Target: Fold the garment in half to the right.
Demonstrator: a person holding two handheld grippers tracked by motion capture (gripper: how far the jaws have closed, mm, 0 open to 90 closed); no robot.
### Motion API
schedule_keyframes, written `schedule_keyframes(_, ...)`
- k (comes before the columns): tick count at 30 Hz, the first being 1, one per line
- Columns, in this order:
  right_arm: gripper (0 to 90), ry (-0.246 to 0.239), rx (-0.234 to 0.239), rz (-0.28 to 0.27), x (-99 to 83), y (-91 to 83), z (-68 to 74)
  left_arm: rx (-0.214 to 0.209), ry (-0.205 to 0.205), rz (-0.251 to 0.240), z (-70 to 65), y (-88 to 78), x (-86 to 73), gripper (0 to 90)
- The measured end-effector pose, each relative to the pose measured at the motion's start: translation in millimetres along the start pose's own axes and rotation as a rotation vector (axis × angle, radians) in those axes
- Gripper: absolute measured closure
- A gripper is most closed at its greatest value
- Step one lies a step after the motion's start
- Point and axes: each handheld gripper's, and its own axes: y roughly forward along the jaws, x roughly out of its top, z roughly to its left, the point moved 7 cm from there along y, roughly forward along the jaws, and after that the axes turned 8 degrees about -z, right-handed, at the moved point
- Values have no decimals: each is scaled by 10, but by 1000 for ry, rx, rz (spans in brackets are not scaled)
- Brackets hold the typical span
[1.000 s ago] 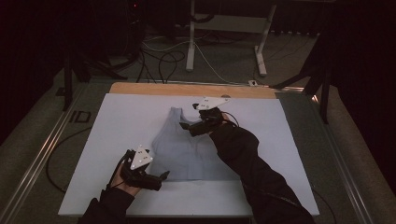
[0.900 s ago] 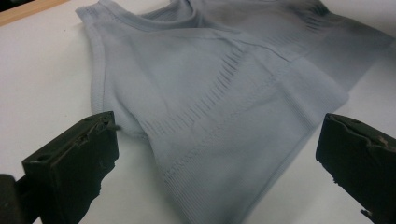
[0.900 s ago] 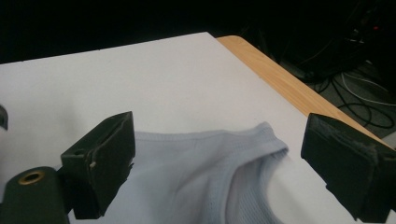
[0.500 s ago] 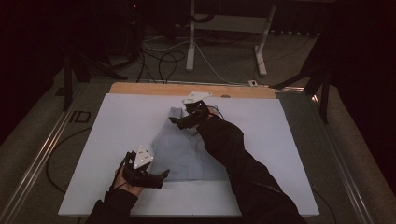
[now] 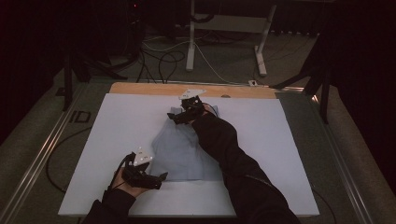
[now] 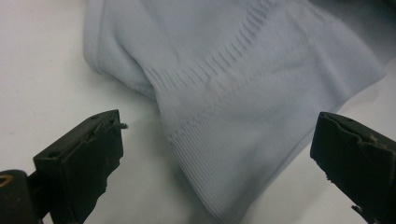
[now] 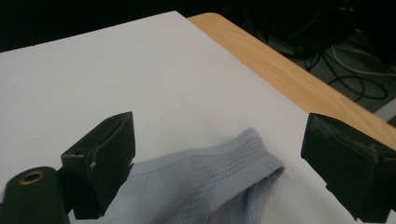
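No readable text, label, brand or number is found: none on the pale garment (image 5: 184,149), none on the white tabletop (image 5: 116,126).

A white board (image 5: 116,135) covers a wooden table (image 5: 140,88); cables (image 5: 159,60) trail behind.

The left gripper (image 5: 156,179) is being held low at the near left by a hand (image 5: 128,182) whose forearm is entering from the bottom edge, and its jaws are being kept wide apart with nothing between them. The right gripper (image 5: 173,117) is being carried far forward on a long, dark-sleeved arm (image 5: 233,163) that is being stretched diagonally from the near right, with its jaws likewise being held spread and pointing toward the left.
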Motion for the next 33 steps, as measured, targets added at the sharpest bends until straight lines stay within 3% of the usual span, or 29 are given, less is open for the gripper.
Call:
schedule_keyframes(3, 100, 22, -1, 16, -44, 35, -7, -4, 1, 21, -10, 17, -27, 52)
schedule_keyframes(5, 100, 12, -13, 32, -67, 60, -30, 1, 2, 34, -12, 27, -41, 66)
schedule_keyframes(7, 100, 49, -27, 40, -90, 89, -63, 4, -1, 44, -13, 26, -50, 99)
schedule_keyframes(15, 100, 37, -14, 74, -145, 144, -36, -16, 10, 86, -30, 53, -108, 213)
schedule_keyframes(20, 100, 30, -8, 94, -144, 182, -9, -6, 33, 118, -35, 70, -144, 300)
schedule_keyframes(24, 100, 38, -10, 100, -126, 202, -4, -31, 50, 145, -81, 97, -184, 415)
schedule_keyframes(27, 100, 23, 0, 114, -119, 223, 3, -48, 63, 147, -118, 105, -174, 498)
schedule_keyframes(31, 100, 41, 10, 124, -120, 268, 1, -64, 54, 134, -123, 125, -150, 663)
schedule_keyframes(33, 100, 43, 9, 127, -121, 276, 0, -64, 58, 134, -121, 130, -144, 694)
